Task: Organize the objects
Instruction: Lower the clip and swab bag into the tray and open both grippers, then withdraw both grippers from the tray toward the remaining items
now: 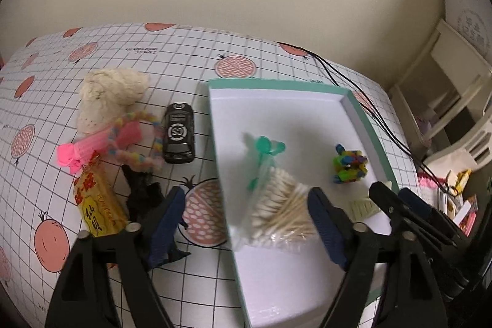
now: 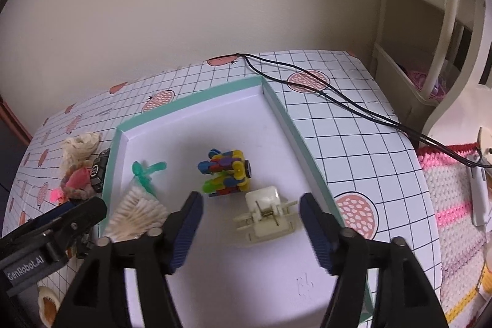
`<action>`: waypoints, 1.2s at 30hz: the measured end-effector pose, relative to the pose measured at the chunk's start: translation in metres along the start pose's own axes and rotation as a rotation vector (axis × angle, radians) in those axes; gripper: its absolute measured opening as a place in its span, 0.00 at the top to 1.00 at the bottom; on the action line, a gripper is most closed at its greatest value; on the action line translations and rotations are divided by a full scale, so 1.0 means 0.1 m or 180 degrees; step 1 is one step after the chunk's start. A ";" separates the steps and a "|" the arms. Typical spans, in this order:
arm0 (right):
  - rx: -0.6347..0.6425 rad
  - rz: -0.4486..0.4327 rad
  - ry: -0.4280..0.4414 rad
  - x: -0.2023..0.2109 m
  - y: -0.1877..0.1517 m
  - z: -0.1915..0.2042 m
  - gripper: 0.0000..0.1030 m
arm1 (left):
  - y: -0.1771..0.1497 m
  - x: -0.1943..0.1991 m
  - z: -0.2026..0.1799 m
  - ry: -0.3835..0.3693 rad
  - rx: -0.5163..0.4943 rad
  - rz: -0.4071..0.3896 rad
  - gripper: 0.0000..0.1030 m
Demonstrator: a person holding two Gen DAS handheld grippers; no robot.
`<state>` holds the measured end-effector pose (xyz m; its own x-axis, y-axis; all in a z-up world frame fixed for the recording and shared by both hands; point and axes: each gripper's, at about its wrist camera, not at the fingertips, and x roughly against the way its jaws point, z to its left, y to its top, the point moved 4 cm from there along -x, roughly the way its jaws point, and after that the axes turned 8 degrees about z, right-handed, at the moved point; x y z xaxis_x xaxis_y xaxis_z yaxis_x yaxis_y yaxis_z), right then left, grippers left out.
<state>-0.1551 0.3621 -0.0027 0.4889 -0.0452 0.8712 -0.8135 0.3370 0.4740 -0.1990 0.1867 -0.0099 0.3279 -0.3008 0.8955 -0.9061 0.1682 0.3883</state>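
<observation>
surface (image 2: 338, 119): white, black grid, pink fruit prints
box (image 2: 286, 112): teal rim, white inside
hair clip (image 2: 266, 215): cream
toy car (image 1: 179, 132): black
snack packet (image 1: 95, 202): yellow, red lettering

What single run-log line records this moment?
left gripper: open, over swabs | right gripper: open, above clip | tray: swabs, clip, block toy

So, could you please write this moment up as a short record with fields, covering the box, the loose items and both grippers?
box: shallow teal box with white floor, on the grid tablecloth
in box: cotton swab bag, green plastic picks, colourful block toy, cream hair claw
still outside, left of box: toy car, pink bow, yellow packet
left gripper: open, around the swab bag
right gripper: open, over the hair claw
</observation>
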 end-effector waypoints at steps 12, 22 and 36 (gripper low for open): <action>0.0052 -0.0012 0.0036 -0.04 -0.02 0.05 0.00 | 0.03 0.06 0.21 0.0156 0.0244 -0.0196 0.00; 0.0036 -0.0081 0.0056 0.01 0.00 0.09 0.00 | 0.04 0.14 0.39 0.0149 0.0399 -0.0258 0.00; 0.0456 -0.0312 0.0316 0.23 0.06 0.92 0.00 | 0.05 0.48 1.24 0.0197 0.0923 -0.0333 0.00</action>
<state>-0.1779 0.2767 0.0319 0.5908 0.0241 0.8065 -0.7936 0.1979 0.5754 -0.2207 0.0562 0.0078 0.4309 -0.2430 0.8691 -0.9022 -0.1381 0.4087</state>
